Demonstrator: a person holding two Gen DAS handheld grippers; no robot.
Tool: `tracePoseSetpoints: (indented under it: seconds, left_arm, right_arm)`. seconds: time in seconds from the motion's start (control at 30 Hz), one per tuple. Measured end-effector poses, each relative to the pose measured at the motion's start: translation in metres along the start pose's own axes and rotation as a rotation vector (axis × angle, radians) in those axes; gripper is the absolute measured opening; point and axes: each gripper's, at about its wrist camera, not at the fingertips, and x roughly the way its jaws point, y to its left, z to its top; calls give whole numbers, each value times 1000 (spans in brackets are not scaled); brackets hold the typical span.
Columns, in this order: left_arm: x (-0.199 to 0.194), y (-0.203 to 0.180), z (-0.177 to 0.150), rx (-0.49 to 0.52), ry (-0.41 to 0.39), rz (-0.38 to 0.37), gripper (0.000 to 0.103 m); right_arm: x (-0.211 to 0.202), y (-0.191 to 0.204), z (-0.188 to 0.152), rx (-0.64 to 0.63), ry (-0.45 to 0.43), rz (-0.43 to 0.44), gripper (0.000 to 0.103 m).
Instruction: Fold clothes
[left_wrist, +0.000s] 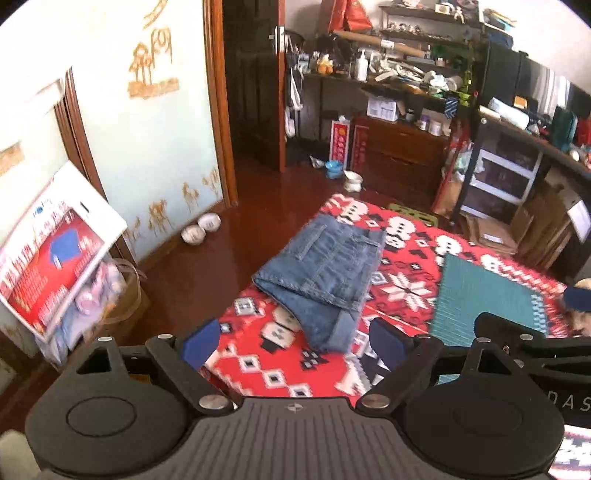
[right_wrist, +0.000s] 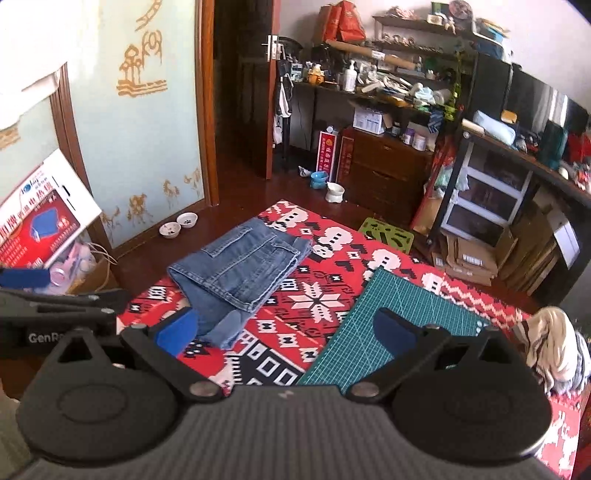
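Both tongs (left_wrist: 293, 341) (right_wrist: 286, 332) gape above folded jeans (right_wrist: 240, 273).

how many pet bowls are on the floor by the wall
2: two small white bowls side by side on the wood floor at the blue wall's base, one nearer, one beyond it. Others may be hidden.

left gripper (left_wrist: 293, 338): black linkage; blue pads | right gripper (right_wrist: 286, 330): same; silver pivot screws
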Motion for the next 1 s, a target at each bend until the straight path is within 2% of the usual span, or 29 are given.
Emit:
tracePoseSetpoints:
  seconds: [0.1, 0.37, 0.63, 1.0]
  left_arm:
    - [-7, 9, 0, -38, 48, -37, 89]
    - [-16, 11, -18, -17, 107, 59, 89]
    - [-28, 12, -30, 7, 74, 120, 90]
    - [-33, 10, -31, 20, 57, 134, 89]
  right_arm:
    - [-7, 5, -3, 4, 19, -1, 102]
    - [-22, 18, -14, 5, 71, -8, 102]
    - [-32, 27, -24, 4, 101, -13, 102]
    - [-30, 23, -24, 24, 98, 4, 102]
